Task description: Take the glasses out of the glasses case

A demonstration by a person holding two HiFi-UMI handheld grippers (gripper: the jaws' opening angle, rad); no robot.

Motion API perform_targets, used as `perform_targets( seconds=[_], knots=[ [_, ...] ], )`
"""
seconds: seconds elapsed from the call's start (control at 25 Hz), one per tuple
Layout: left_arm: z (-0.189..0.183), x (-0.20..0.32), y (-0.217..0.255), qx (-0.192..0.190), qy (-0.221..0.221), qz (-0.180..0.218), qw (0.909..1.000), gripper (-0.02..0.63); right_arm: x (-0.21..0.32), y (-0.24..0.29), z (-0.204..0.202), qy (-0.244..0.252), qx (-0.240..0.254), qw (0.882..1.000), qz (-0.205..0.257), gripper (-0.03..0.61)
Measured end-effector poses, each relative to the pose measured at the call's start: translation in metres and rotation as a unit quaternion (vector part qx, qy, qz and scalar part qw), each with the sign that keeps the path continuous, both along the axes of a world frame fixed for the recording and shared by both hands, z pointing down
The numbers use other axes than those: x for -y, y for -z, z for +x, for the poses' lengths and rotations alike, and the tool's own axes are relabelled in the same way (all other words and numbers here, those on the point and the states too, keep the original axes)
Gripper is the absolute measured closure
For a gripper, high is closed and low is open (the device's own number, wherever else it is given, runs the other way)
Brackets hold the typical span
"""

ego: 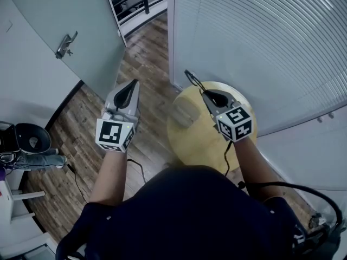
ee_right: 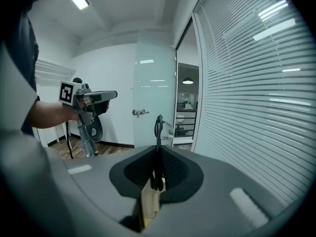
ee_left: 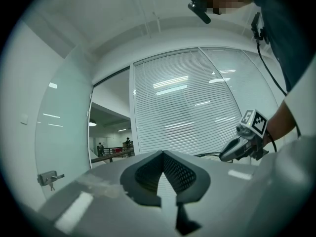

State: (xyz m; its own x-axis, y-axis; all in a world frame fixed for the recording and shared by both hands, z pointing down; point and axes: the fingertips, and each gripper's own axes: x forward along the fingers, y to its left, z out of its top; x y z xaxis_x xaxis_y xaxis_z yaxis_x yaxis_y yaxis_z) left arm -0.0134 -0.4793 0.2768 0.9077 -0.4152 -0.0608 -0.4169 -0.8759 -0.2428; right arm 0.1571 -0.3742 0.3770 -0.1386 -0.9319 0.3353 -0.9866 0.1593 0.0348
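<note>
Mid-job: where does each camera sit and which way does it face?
Head view: on the person's head, looking steeply down at the round table; both forearms, left gripper and right gripper show.
Left gripper view: rides the left gripper, faces the blinds; its shut, empty fingers show.
Right gripper view: rides the right gripper, faces the glass door; its fingers, shut on the glasses, show.
Shared: each gripper view shows the other gripper; all three show the door handle.

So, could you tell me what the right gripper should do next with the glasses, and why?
Probably lower the glasses onto a bare part of the table beside the case. The right gripper is shut on their frame and holds them in the air, clear of the case, so they look already out. The left gripper is off over the floor.
</note>
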Motion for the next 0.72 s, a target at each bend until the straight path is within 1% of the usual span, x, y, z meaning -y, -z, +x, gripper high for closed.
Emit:
perform_targets(
  seconds=[0.2,0.32,0.72],
  knots=[
    [-0.001,0.007,0.014,-0.005,0.007,0.011,0.9999,0.609,0.001,0.013,0.009,-0.009,0.014,1.0,0.019,0.545],
    [0.001,0.009,0.015,-0.005,0.009,0.011,0.9999,0.609,0.001,0.02,0.011,-0.01,0.024,0.999,0.031,0.545],
    [0.016,0.011,0.007,-0.006,-0.005,-0.001,1.0,0.609,-0.001,0.018,0.021,-0.022,0.027,0.999,0.036,0.546]
  ],
)
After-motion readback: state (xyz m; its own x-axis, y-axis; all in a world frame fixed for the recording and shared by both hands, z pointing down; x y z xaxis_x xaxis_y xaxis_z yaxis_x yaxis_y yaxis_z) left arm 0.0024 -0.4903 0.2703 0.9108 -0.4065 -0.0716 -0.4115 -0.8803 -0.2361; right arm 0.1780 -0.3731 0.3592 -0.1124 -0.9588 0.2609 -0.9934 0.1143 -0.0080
